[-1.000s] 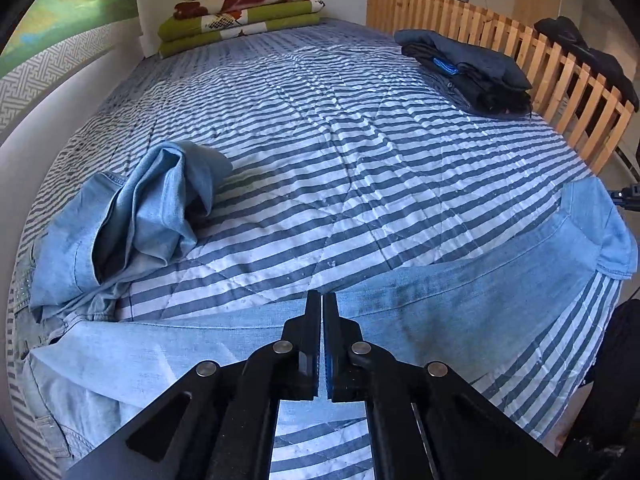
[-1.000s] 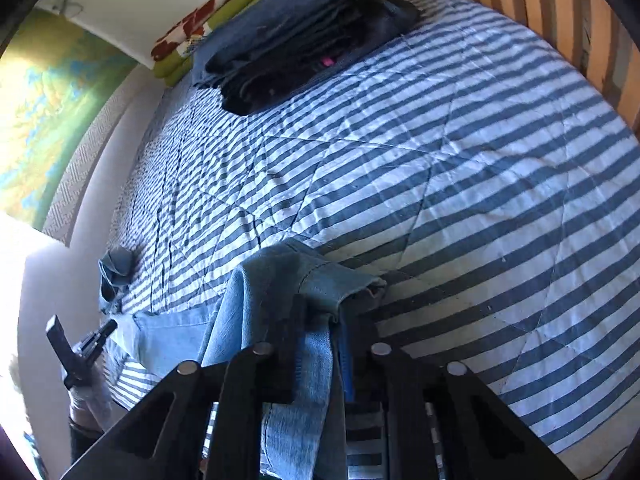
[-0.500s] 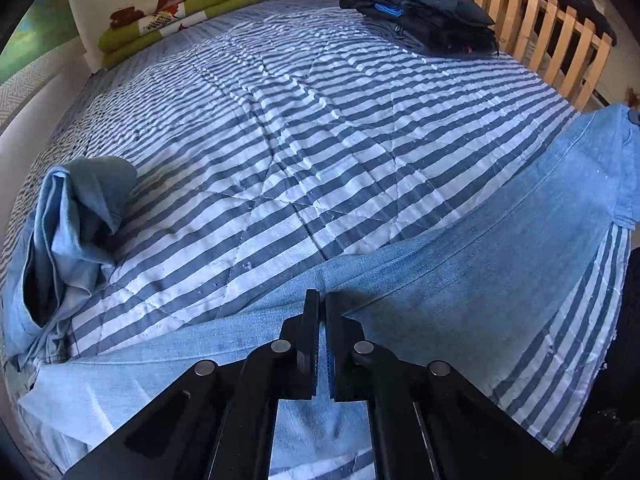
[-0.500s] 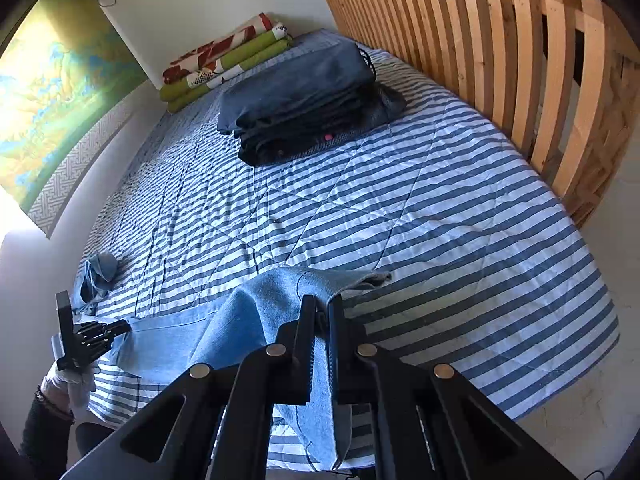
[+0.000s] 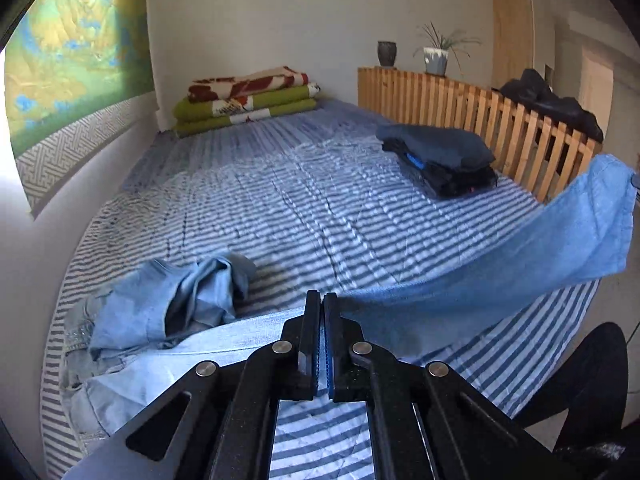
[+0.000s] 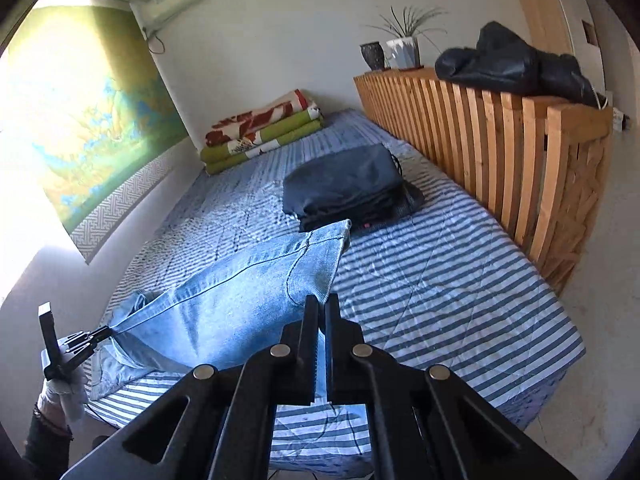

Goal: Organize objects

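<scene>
A pair of light blue jeans [image 5: 500, 256] hangs stretched in the air between my two grippers above the striped bed [image 5: 320, 208]. My left gripper [image 5: 322, 300] is shut on one leg partway along. The rest of the jeans [image 5: 168, 304] lies crumpled on the bed at the near left. My right gripper [image 6: 322, 304] is shut on the cuff end of the same leg [image 6: 240, 300]. In the right wrist view a gloved hand [image 6: 60, 392] holds the left gripper [image 6: 102, 334], pinching the denim at the far left. A stack of dark folded clothes [image 6: 348, 188] sits further up the bed.
Folded green and red blankets [image 5: 248, 96] lie at the head of the bed. A wooden slatted rail [image 6: 500, 160] runs along the right side, with a dark bag [image 6: 512, 64] and potted plants [image 6: 404, 44] on top. A wall with a map [image 6: 92, 112] borders the left.
Both grippers have risen and lifted the jeans leg off the bed, so it now hangs taut between them. The right gripper's jaws closed fully on the cuff.
</scene>
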Available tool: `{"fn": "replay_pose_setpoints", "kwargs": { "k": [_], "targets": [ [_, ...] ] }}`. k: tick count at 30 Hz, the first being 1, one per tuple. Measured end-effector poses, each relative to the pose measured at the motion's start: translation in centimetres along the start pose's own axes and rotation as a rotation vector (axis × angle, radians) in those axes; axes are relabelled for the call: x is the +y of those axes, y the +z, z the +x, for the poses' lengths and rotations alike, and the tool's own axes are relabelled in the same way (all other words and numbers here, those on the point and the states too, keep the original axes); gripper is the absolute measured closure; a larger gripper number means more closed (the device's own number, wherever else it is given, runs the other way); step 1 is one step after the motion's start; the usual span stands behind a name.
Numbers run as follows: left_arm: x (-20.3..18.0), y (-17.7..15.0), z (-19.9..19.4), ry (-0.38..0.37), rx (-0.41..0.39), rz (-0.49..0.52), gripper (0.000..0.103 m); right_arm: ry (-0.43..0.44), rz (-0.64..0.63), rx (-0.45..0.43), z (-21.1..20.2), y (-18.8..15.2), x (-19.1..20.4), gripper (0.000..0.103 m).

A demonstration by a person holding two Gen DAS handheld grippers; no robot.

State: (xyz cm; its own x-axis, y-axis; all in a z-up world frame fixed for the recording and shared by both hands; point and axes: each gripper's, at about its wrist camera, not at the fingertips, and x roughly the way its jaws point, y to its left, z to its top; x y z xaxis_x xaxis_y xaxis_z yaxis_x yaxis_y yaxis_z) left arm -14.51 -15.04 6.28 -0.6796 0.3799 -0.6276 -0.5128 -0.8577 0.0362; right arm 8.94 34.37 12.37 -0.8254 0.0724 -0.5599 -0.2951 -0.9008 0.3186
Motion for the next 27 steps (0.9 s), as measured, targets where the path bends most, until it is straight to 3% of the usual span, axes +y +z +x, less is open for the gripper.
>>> {"fn": "replay_pose_setpoints", "kwargs": {
  "k": [1, 3, 5, 8, 11, 14, 16, 19, 23, 25, 27],
  "targets": [
    [0.2, 1.1, -0.4, -0.03, -0.021, -0.005, 0.103, -0.001, -0.007, -0.015, -0.2, 0.7, 0.4, 0.101],
    [0.0, 3.5, -0.1, -0.001, -0.06, 0.034, 0.103, -0.011, -0.022, -0.023, 0.6, 1.9, 0.7, 0.101],
    [-0.4, 5.9, 2.4, -0.011, -0.04, 0.067, 0.103, -0.044, -0.04, -0.014, 3.2, 3.1, 0.6, 0.101],
    [-0.4, 7.8, 7.8, 0.034, 0.04, 0.054, 0.103, -0.18, -0.086, 0.038, 10.4, 3.9, -0.6, 0.101],
    [1.0, 7.4, 9.4, 0.036, 0.071, 0.01, 0.101, -0.326, -0.112, 0.159, 19.5, 3.3, -3.6, 0.101],
    [4.1, 4.3, 9.3, 0.068, 0.131, -0.036, 0.097, -0.344, -0.045, 0.275, 26.2, 1.9, -7.1, 0.101],
    [7.1, 1.2, 8.6, 0.122, 0.175, -0.093, 0.092, -0.328, 0.017, 0.307, 28.2, 1.3, -8.5, 0.101],
    [10.5, -4.2, 6.5, 0.136, 0.242, -0.185, 0.092, -0.31, 0.048, 0.31, 29.5, 0.8, -9.3, 0.101],
    [9.2, -10.4, 6.5, 0.103, 0.367, -0.117, 0.092, -0.287, 0.111, 0.301, 30.3, 1.3, -9.6, 0.101],
    [7.7, -12.2, 7.7, 0.1, 0.416, -0.074, 0.084, -0.277, 0.16, 0.276, 31.0, 2.2, -9.5, 0.101],
    [6.4, -13.4, 9.3, 0.1, 0.453, -0.04, 0.063, -0.286, 0.169, 0.27, 31.9, 2.9, -9.3, 0.1]
  ]
}}
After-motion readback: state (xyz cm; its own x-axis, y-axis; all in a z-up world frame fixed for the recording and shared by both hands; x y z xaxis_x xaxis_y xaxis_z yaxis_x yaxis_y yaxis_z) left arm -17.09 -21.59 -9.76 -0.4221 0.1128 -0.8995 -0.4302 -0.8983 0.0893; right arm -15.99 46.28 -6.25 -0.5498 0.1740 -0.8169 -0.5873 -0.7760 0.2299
